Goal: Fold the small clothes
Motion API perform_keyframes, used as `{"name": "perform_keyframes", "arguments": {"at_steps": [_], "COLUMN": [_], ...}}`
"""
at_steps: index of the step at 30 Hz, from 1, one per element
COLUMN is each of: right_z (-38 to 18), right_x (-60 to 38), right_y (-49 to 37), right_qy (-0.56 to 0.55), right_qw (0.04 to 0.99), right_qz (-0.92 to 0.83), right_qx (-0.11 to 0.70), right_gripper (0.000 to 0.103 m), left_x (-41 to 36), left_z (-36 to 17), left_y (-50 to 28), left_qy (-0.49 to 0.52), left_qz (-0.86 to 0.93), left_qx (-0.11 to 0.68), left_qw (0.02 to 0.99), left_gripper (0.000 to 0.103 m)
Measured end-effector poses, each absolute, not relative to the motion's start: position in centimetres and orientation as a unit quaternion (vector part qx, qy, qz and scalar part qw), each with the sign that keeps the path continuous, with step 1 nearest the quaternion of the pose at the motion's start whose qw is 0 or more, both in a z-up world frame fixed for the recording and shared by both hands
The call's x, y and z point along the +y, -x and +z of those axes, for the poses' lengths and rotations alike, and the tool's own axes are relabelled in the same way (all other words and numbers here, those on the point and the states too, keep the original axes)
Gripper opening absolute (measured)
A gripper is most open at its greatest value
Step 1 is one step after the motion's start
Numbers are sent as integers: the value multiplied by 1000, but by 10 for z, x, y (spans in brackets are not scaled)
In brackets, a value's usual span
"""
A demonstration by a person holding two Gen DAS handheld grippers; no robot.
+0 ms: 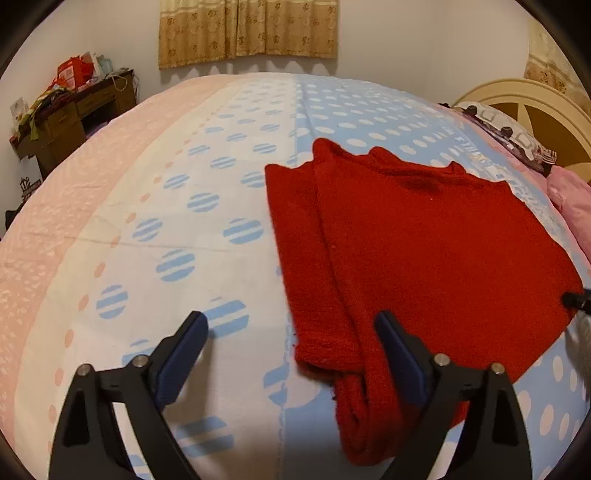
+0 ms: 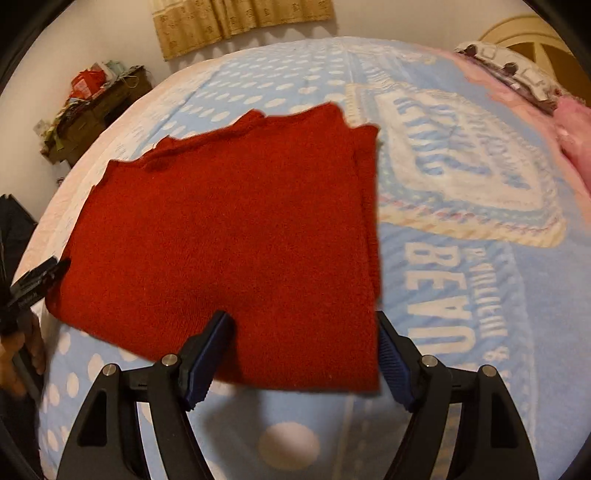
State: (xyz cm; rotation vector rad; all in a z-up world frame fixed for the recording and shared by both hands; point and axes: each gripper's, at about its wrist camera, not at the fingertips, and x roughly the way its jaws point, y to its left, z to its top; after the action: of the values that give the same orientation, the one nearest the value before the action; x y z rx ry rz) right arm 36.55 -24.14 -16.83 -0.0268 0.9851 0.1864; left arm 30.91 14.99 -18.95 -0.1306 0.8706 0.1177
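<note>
Your left gripper (image 1: 291, 325) stands with its two blue-padded fingers spread wide and nothing between them; no pad presses on cloth. In the left wrist view, one finger hangs over bare bedspread (image 1: 177, 229) and the other over the near left edge of the garment. One red knitted garment (image 1: 424, 251) lies flat on the bed, right of centre, with one side folded inward so that a long doubled band runs down its left side toward you. One black tip of your other tool shows at the right frame edge, just beside the garment's right border; contact cannot be told. Also counted: one curtain (image 1: 247, 29) on the far wall, one cluttered wooden desk (image 1: 74, 114) at left, one headboard (image 1: 528, 107) at right, one patterned pillow (image 1: 506, 129) before it.

In the right wrist view, your right gripper (image 2: 303, 328) is likewise spread, two fingers apart and gripping nothing. Its left finger hangs over the garment's near part; its right finger stands just beside the garment's right edge. The same single red garment (image 2: 229, 236) lies left of centre on the blue polka-dot cover, beside one large printed emblem (image 2: 465, 177). The picture is somewhat blurred. One black tool part and one hand (image 2: 22, 350) appear at the left edge.
</note>
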Motion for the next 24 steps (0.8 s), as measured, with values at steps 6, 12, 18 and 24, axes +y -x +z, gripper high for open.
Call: {"name": "perform_keyframes", "arguments": {"at_steps": [6, 12, 18, 24], "right_z": [-127, -168, -187, -190], "right_x": [-195, -165, -174, -174], "right_y": [-361, -380, -359, -350], "right_qy": [42, 44, 53, 58], "right_qw": [908, 877, 884, 884], "right_qz": [120, 144, 135, 120], "right_qx": [400, 456, 444, 448], "right_gripper": [77, 77, 77, 77], "left_x": [157, 159, 160, 160], "left_z": [-195, -197, -196, -193], "left_y": [-307, -307, -306, -300], "left_qy": [85, 96, 95, 103], "left_qz": [56, 52, 52, 47], "left_qx": [423, 425, 424, 427], "left_qw": [900, 898, 899, 897], "left_gripper": [102, 103, 103, 103]}}
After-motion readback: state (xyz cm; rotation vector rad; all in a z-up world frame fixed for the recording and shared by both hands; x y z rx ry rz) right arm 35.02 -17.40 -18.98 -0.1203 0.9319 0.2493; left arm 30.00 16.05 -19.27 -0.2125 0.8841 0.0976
